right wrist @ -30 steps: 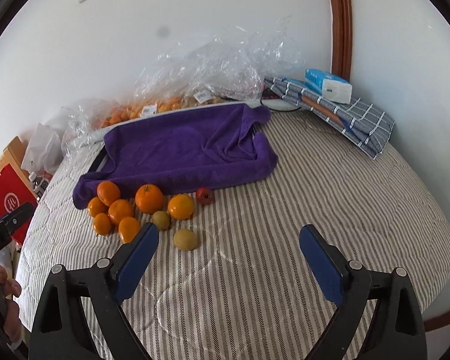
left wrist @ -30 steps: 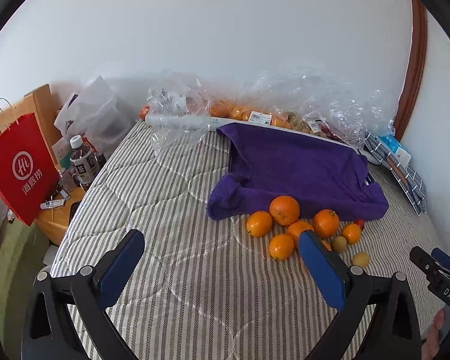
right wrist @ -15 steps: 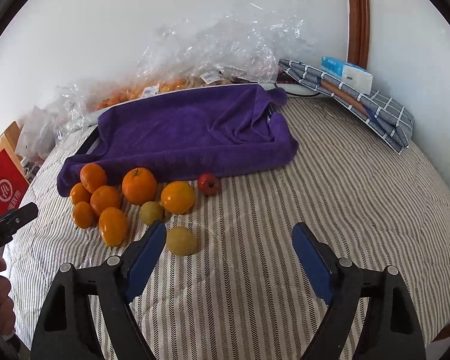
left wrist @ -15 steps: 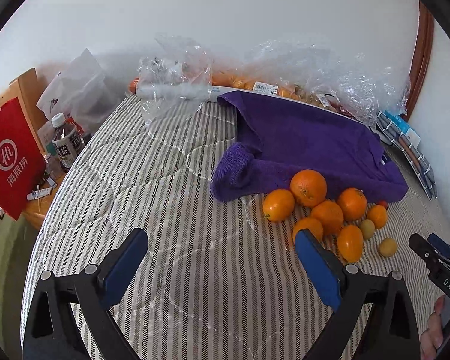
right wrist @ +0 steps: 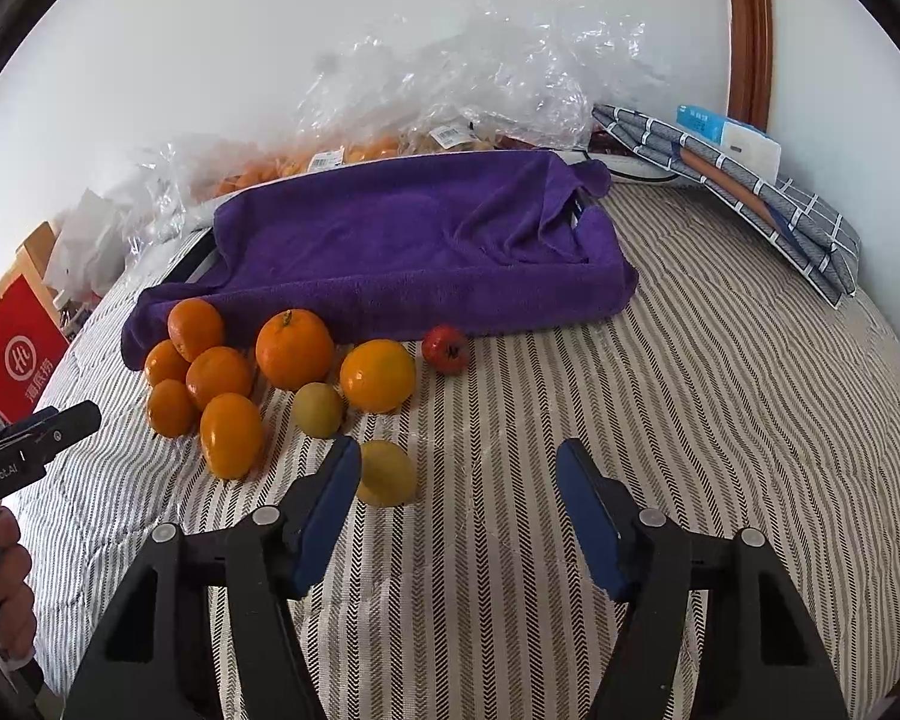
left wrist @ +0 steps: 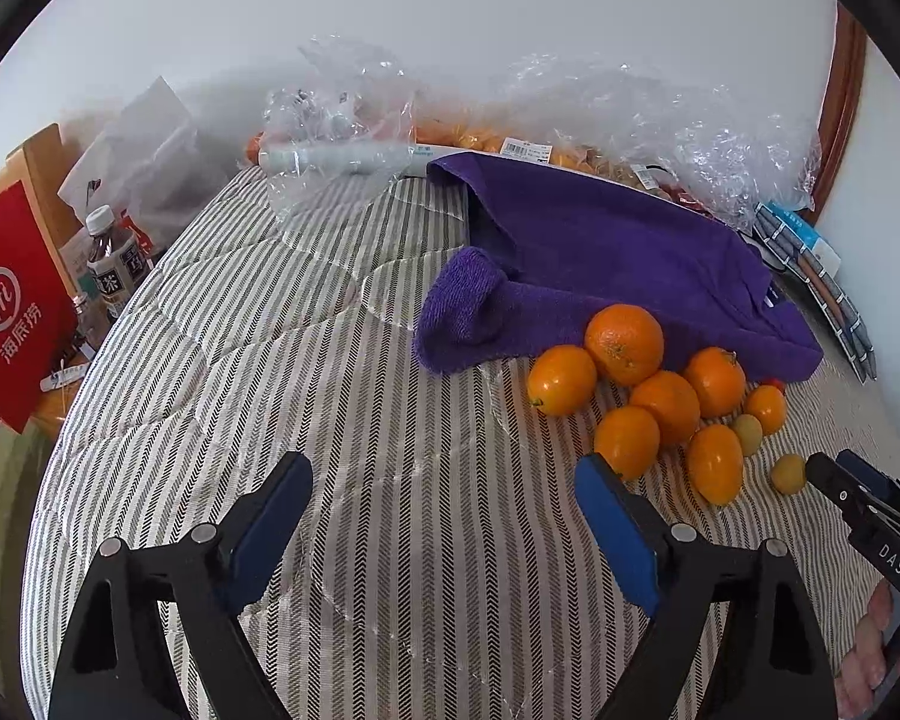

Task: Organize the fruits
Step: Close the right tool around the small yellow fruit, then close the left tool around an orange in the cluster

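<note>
Several oranges [left wrist: 624, 343] [right wrist: 294, 349] lie in a loose pile on the striped bedcover, in front of a purple towel [left wrist: 618, 252] [right wrist: 414, 246]. Beside them sit a greenish fruit [right wrist: 318, 409], a yellow fruit [right wrist: 387, 474] and a small red fruit [right wrist: 445, 349]. My left gripper [left wrist: 444, 480] hovers over bare cover left of the pile, its jaws closing with nothing between them; its right finger is near the closest orange [left wrist: 627, 441]. My right gripper [right wrist: 459, 468] is closing too, nothing gripped; the yellow fruit lies just inside its left finger.
Clear plastic bags of fruit [left wrist: 570, 120] [right wrist: 450, 96] line the wall behind the towel. A folded checked cloth [right wrist: 744, 180] with a tissue pack lies at the far right. A red paper bag [left wrist: 12, 312] and a bottle [left wrist: 114, 264] stand left of the bed.
Both grippers have sunk toward the bedcover and come nearer the fruit. The jaws of both have narrowed, the right ones more.
</note>
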The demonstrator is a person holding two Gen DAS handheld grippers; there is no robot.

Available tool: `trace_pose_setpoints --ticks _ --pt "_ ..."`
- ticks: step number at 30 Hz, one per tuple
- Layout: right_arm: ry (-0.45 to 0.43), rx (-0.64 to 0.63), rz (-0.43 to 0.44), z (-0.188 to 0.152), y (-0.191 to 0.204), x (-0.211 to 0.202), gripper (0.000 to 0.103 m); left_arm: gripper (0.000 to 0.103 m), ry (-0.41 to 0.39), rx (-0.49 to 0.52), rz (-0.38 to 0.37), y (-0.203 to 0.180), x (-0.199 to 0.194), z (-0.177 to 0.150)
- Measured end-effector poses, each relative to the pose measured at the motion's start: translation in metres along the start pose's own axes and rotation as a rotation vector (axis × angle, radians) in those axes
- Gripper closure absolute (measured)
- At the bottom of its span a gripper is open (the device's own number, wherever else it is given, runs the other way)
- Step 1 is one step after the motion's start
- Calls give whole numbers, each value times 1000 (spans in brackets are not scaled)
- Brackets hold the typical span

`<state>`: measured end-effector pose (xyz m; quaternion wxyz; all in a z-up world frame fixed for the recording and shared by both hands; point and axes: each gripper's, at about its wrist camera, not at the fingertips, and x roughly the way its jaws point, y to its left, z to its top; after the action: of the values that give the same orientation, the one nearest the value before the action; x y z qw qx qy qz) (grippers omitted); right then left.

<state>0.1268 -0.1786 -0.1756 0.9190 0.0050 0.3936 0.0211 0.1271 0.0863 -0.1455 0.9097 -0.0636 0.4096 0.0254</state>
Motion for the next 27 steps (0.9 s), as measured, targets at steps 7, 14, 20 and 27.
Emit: trace_pose_setpoints --ticks 7,14,20,27 --pt "25 -18 65 -1 7 5 43 15 26 -32 -27 2 3 0" --pt "54 -55 70 -3 16 19 62 21 38 -26 -43 -3 8 -2" --pt "53 -78 105 -1 19 20 76 31 31 -24 -82 -11 11 5" --pt "26 -44 43 -1 -5 15 76 39 35 30 -89 -23 30 18"
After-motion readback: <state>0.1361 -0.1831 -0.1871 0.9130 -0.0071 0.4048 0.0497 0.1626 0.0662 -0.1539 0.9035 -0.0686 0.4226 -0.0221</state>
